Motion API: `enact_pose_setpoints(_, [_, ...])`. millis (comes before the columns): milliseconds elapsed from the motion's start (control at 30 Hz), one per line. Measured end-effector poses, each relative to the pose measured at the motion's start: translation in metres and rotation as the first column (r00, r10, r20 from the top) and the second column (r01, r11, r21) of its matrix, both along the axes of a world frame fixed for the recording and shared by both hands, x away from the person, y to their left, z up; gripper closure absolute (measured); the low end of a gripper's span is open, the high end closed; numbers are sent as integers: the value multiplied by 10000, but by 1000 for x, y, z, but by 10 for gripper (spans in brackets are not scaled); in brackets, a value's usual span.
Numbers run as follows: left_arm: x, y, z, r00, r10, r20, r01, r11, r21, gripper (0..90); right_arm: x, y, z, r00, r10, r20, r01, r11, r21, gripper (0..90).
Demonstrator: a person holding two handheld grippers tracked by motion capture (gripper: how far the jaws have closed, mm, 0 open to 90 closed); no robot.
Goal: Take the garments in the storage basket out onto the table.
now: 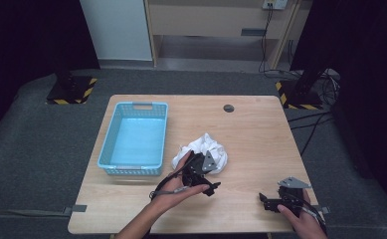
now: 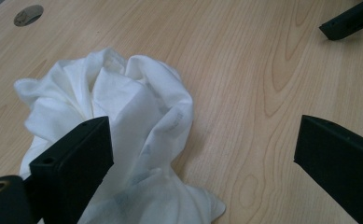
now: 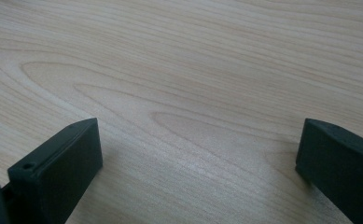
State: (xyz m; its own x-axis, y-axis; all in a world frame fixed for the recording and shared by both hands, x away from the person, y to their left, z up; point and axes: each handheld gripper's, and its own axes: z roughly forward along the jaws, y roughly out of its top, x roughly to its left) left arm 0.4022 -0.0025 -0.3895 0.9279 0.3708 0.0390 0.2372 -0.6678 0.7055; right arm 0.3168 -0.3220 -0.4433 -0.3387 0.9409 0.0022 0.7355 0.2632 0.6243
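Pale wood grain is running across the table (image 1: 250, 134), which is standing on grey carpet with dark stands at its far corners. From the high view, one light-blue basket (image 1: 134, 139) is sitting left of centre with nothing showing inside it, and one crumpled white cloth (image 1: 208, 149) is lying on the bare wood just to its right, outside the basket. That view is also showing two grippers: the left gripper (image 1: 201, 172) is hovering at the cloth's near edge, and the right gripper (image 1: 273, 201) is sitting well apart near the table's front right corner. The left gripper view is showing its jaws spread wide, one jaw right against the cloth's (image 2: 118, 135) folds and the other over bare wood, clamping nothing, with a round grommet (image 2: 28, 15) beyond. The right gripper view is showing wide-apart jaws over plain wood.
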Motion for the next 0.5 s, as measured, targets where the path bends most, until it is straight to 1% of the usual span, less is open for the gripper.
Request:
enact_pose_setpoints(100, [-6, 9, 1, 10000, 31, -20, -31, 9999, -111, 37, 0, 0, 0, 10000, 2, -1, -2, 10000, -1, 3])
enact_pose_setpoints(133, [-6, 9, 1, 10000, 31, -20, -31, 9999, -111, 37, 0, 0, 0, 10000, 2, -1, -2, 10000, -1, 3])
enact_pose_setpoints(200, [-9, 14, 1, 10000, 56, 42, -56, 10000, -46, 37, 0, 0, 0, 10000, 3, -2, -3, 10000, -1, 3])
enact_pose_setpoints(267, [-11, 21, 0, 9999, 111, -42, -111, 9999, -102, 37, 0, 0, 0, 10000, 1, -4, -1, 10000, 1, 3])
enact_pose_setpoints(333, [-14, 26, -1, 9999, 128, -44, -129, 9999, -78, 37, 0, 0, 0, 10000, 1, -4, -1, 10000, -1, 3])
enact_pose_setpoints(367, [-15, 32, -2, 9998, 188, -102, -188, 9998, -38, 37, 0, 0, 0, 10000, 3, -4, -3, 10000, -1, 3])
enact_pose_setpoints(400, [-15, 32, -2, 9998, 188, -102, -188, 9998, -38, 37, 0, 0, 0, 10000, 3, -4, -3, 10000, -1, 3])
enact_pose_setpoints(500, [-18, 41, -3, 9988, 408, -259, -410, 9991, -62, 38, 0, 0, 0, 10000, 1, -5, -1, 10000, -1, 3])
